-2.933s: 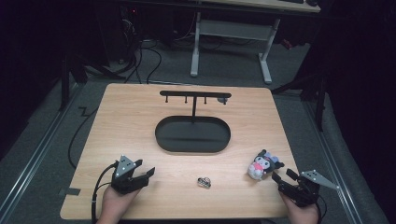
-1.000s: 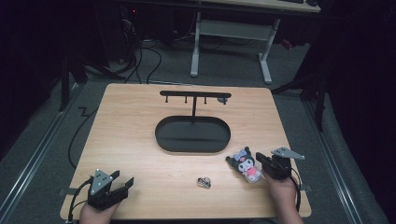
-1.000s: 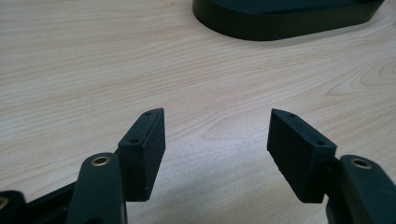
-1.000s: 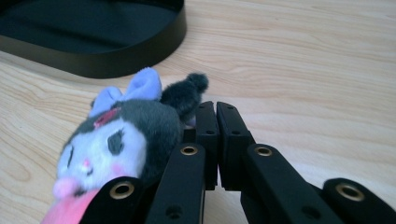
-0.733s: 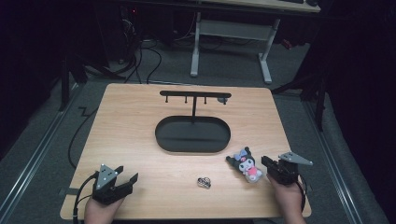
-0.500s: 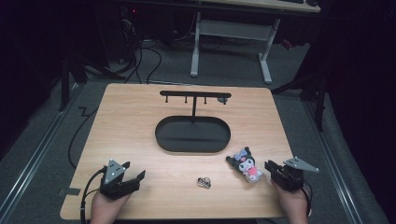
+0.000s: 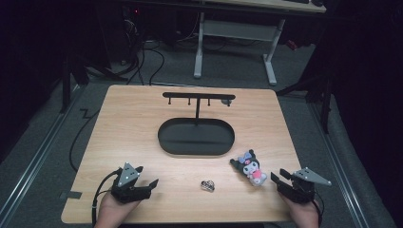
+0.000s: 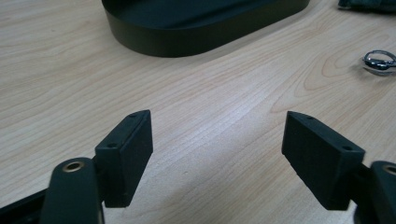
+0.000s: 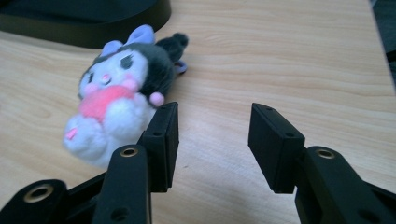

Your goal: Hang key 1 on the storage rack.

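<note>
Bright table (image 7: 142,123), dark surroundings, soft shadows.

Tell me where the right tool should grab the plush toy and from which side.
Grip the plush toy across its white and pink body, coming in from the right tool's own left. It lies on its side on the table, feet toward the tool, just outside the left pad. The body looks soft and narrower than the head, so the open jaws should span it.

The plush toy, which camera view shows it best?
The right gripper view: the plush toy lies close up, face and pink front clear, just left of the right gripper, whose fingers stand open. The high view shows it small; the left gripper view adds nothing useful.
</note>
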A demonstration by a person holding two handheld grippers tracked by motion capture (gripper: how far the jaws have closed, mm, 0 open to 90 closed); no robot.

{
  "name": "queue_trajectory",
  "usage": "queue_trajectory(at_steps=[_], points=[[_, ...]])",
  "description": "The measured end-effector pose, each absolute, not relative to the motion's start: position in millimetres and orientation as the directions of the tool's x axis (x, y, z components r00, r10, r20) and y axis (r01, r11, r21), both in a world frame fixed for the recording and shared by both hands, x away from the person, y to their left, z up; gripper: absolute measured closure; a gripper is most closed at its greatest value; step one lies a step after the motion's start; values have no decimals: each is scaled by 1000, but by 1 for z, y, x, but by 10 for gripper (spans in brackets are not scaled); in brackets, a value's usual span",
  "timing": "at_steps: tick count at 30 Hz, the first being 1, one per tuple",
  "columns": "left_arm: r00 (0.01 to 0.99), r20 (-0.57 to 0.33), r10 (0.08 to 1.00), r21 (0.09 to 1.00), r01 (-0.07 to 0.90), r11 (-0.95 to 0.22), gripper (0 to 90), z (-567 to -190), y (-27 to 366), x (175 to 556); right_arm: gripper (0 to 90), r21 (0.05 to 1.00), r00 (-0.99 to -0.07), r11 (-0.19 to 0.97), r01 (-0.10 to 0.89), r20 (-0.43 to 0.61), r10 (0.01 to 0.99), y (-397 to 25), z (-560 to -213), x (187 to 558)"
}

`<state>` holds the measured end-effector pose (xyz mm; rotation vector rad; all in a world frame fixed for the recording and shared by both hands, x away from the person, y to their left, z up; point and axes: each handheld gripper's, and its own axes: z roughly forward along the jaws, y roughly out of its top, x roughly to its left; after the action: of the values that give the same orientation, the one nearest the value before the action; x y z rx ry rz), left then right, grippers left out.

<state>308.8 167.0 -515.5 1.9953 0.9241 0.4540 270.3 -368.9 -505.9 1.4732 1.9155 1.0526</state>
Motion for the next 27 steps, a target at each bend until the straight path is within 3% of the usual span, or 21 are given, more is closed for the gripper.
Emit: queue_trajectory(at_steps=[9, 19, 27], points=[[640, -55, 766, 846, 438, -306, 266, -515, 181, 312, 503, 767, -292, 157, 622, 40, 956, -365, -502, 272], [657, -62, 752, 843, 438, -313, 268, -520, 185, 316, 457, 636, -315, 257, 728, -23, 949, -357, -494, 281], [671, -55, 739, 853, 416, -315, 269, -516, 183, 311, 400, 543, -352, 304, 783, -17, 936, -345, -488, 285]])
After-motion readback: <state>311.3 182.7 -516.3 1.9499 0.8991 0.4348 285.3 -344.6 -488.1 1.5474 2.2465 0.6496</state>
